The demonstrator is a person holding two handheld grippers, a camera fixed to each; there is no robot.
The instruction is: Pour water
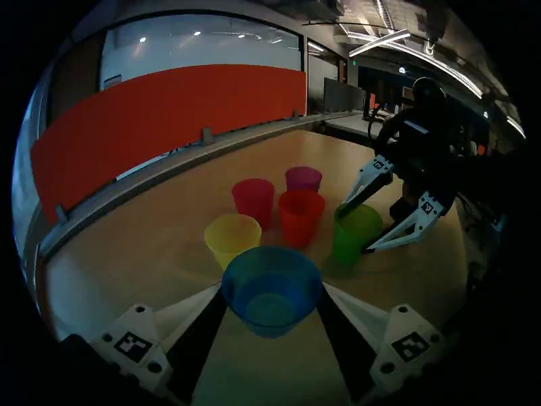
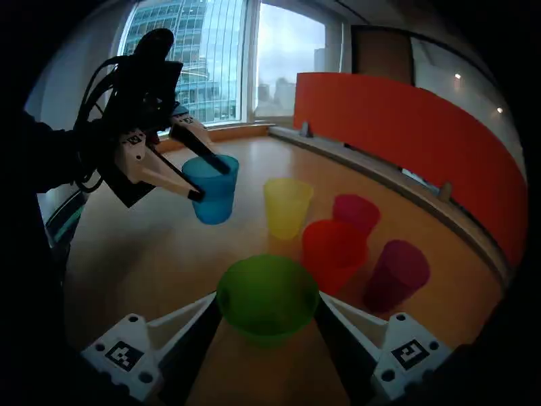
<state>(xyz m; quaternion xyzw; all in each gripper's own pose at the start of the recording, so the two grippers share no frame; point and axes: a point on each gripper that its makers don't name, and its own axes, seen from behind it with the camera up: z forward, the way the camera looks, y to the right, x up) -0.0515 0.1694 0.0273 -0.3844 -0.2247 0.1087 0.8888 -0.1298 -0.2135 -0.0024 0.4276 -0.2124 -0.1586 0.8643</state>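
**Cup alignment ahead of pouring**

The left gripper is clamping a blue translucent plastic cup between both fingers, with the jaw width set by the cup wall. The right gripper is clamping a green translucent plastic cup in the same manner. Both cups are sitting upright, long axis vertical, mouths facing up. Water content is not showing clearly; a paler patch at the blue cup's floor may be liquid.

In the left gripper view, the green cup is lying far and to the right of the blue cup. In the right gripper view, the blue cup is lying far and to the left. The two held cups are well apart.

Four loose cups are standing on the wooden tabletop beside that gap:
- yellow plastic cup
- crimson plastic cup
- orange-red plastic cup
- purple plastic cup

Judgement: pouring is not yet starting. The coming move is calling for closing the gap, bringing one rim above the other mouth, then tilting the source cup's axis toward the receiver.
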